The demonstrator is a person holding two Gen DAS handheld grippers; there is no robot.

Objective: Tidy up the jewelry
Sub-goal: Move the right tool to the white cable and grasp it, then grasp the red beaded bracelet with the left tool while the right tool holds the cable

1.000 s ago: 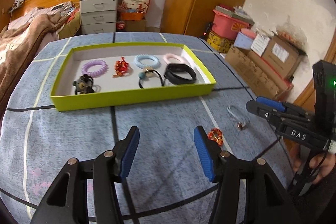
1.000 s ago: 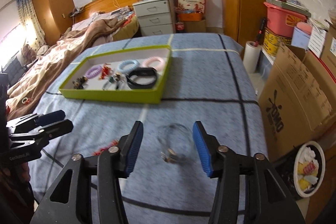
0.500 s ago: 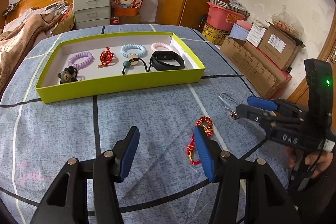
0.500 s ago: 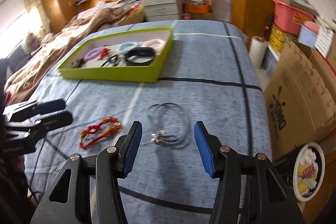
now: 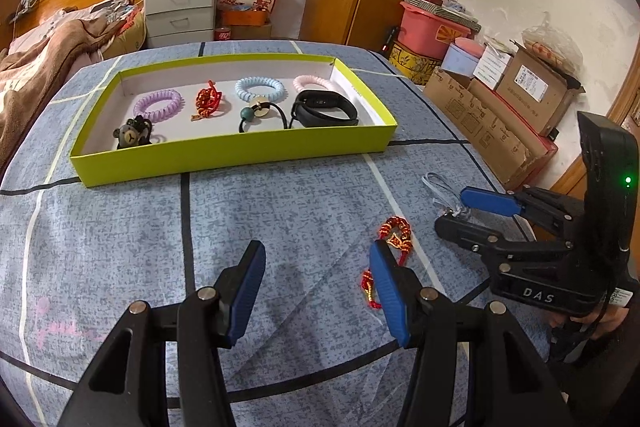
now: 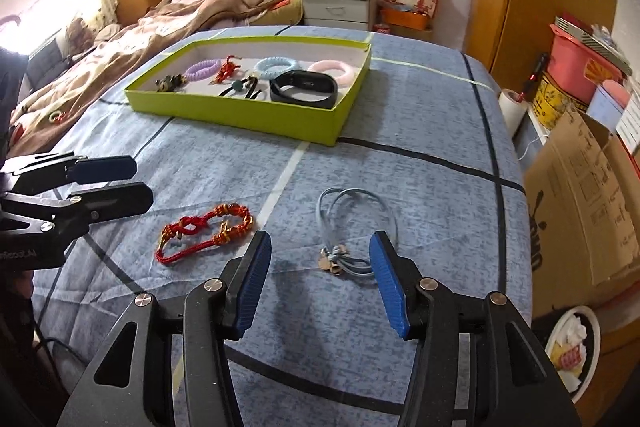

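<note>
Left tool: left wrist view; blue pads set wide apart, nothing between them, poised over the blue checked surface.
Red cord bracelet: lay on the surface just beyond the left tool's right-hand pad, partly hidden behind it.
Right tool: seen from the side at the right edge of this view, low over the surface, its tips at the grey-blue cord bracelet.
Green tray: stood farther back on the surface, well apart from both loose bracelets.
Tray contents: purple coil band, red knotted charm, blue coil band, pink band, black wristband, black hair tie with a green bead, small bear figure.
Right tool, own view: jaws wide, having just narrowed slightly; the pads pressed on nothing.
Grey-blue cord bracelet, own view: lay on the surface, its metal clasp end between the two pads, its loop reaching past them; whether the right-hand pad touched it could not be told.
Red cord bracelet, right wrist view: just left of the right tool's left-hand pad, flat on the surface.
Left tool, right wrist view: entered from the left edge, near the red cord bracelet, jaws apart.
Green tray, right wrist view: behind both bracelets.
</note>
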